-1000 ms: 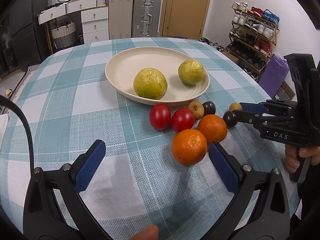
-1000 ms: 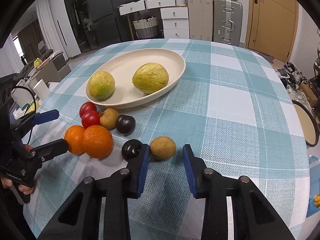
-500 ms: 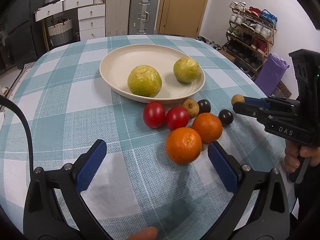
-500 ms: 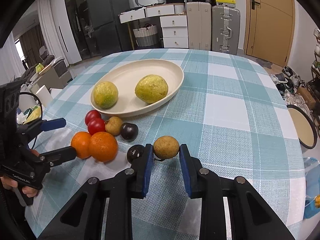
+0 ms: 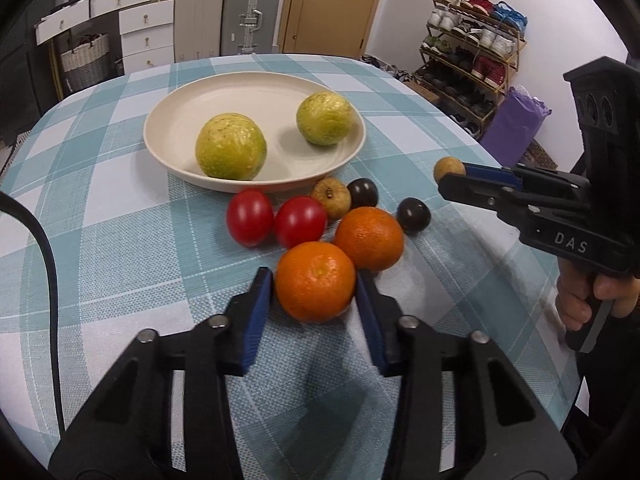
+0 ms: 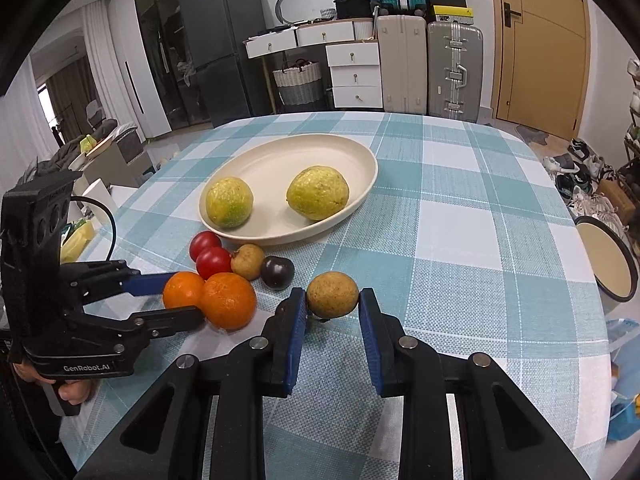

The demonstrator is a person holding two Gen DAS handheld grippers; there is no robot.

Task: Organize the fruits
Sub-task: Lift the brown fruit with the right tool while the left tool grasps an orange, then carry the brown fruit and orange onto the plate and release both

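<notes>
Big checked table, and on it the cream oval plate, its long axis running left-right across the left wrist view, lying ahead of both grippers. The left one sits square on to it; which is nearer I can't call. Two yellow-green fruits on the plate, well apart. Short of its near rim, loose fruit: two oranges, two red tomatoes, two dark plums and two small brown fruits.

Left gripper is clamped on the nearer orange, pads on both flanks; from the fisheye I'd say it's on the cloth. That orange touches the other orange. Right gripper is closed round a brown fruit, held clear of the table. The other brown fruit lies beside the rim.
</notes>
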